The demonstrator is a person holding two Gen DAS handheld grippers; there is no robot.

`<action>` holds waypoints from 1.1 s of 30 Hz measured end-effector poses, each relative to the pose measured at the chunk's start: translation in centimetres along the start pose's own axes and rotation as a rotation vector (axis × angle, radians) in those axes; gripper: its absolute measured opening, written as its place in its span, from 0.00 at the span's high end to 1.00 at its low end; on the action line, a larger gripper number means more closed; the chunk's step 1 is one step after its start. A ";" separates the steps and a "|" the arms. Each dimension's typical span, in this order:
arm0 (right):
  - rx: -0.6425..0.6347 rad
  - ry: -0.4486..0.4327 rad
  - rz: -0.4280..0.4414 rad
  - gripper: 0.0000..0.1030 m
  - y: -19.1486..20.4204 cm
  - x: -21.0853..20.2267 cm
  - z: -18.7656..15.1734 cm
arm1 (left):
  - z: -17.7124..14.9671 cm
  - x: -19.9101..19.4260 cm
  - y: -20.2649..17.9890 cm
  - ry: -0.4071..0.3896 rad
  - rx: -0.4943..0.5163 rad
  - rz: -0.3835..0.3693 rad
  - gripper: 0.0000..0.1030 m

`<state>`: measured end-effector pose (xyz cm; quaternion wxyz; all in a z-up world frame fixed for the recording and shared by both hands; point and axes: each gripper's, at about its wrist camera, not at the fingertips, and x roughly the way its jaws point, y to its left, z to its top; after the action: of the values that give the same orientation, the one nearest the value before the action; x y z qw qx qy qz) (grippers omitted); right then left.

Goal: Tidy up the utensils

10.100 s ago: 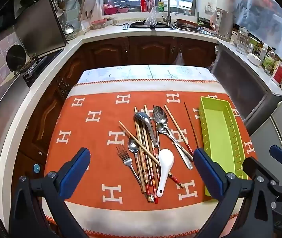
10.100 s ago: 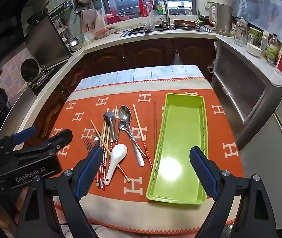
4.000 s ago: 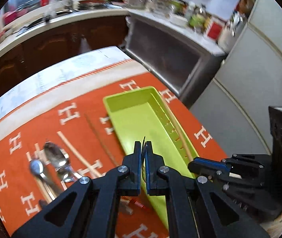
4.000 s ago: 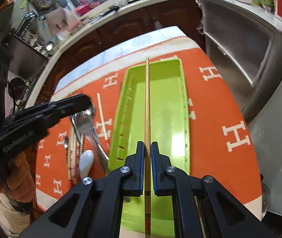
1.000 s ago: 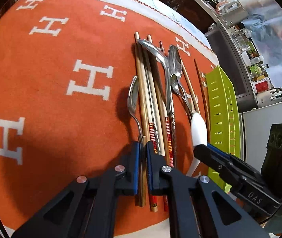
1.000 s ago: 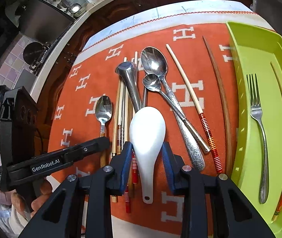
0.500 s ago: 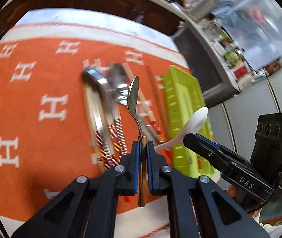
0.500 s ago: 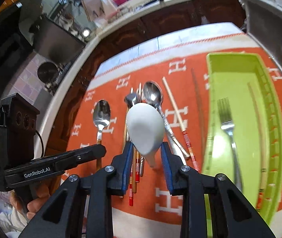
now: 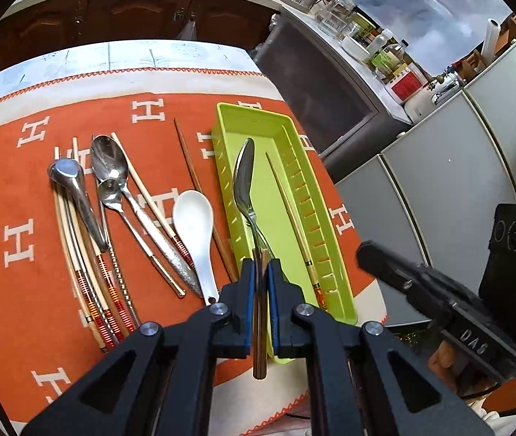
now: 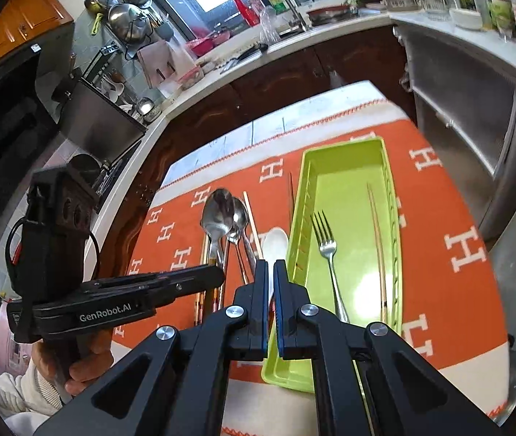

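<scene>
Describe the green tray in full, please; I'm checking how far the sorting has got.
The green tray is a long, narrow, lime-green rectangular bin that looks like plastic, with a row of slots along each long wall. It sits flat and upright on the orange cloth, to the right of the loose utensils, its near end reaching the cloth's white border. Inside lie a metal fork and one pale chopstick along the right wall. No jaws touch it.

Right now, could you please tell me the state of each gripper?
Left gripper: closed on the metal spoon.
Right gripper: closed, apparently empty.
</scene>
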<state>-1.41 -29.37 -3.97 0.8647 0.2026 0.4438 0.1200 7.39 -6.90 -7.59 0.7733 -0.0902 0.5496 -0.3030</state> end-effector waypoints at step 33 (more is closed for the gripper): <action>0.004 0.153 0.004 0.88 1.6 8.4 -0.7 | -2.9 -3.6 7.2 0.004 -0.074 0.380 0.55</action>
<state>2.83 -24.49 -9.64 0.8275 0.1955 0.5084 0.1362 6.72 1.45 -9.25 0.8118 -0.0128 0.5689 -0.1311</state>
